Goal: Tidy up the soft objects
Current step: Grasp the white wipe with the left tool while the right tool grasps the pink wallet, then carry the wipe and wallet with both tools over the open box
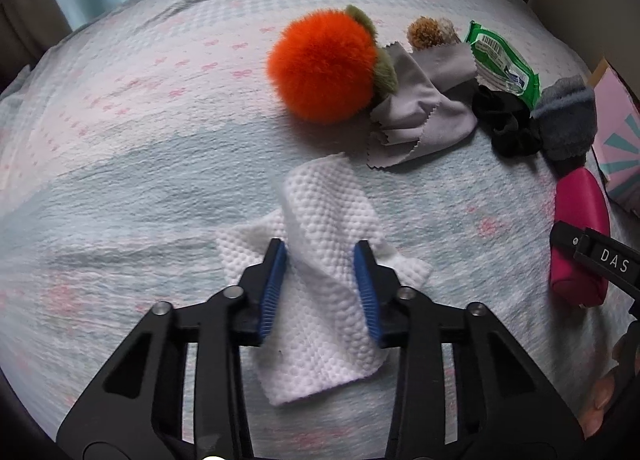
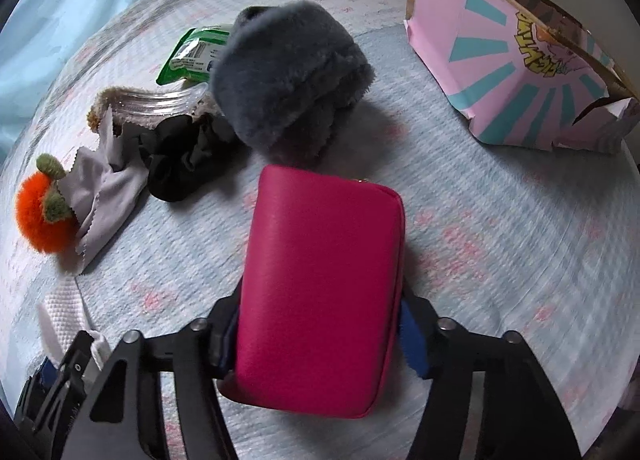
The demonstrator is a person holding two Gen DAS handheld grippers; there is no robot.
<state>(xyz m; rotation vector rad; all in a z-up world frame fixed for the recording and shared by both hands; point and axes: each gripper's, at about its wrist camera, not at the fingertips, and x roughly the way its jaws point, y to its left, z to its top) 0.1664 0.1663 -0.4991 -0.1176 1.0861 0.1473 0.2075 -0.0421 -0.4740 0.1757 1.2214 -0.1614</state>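
My left gripper (image 1: 322, 256) is open, its blue pads on either side of a crumpled white textured cloth (image 1: 320, 300) that lies on the bed. My right gripper (image 2: 320, 324) is shut on a pink zip pouch (image 2: 320, 284), which also shows at the right edge of the left wrist view (image 1: 580, 236). Beyond lie an orange fluffy pompom with green leaves (image 1: 322, 65), a grey cleaning cloth (image 1: 420, 107), a black scrunchie (image 1: 506, 123), a grey fuzzy item (image 1: 568, 119), a green wipes pack (image 1: 502, 57) and a brown-white pompom (image 1: 430, 31).
The bed cover (image 1: 140, 179) is pale blue with pink bows. A pink and teal cardboard box (image 2: 516, 71) stands at the far right. A light blue curtain (image 2: 60, 19) hangs behind the bed at left.
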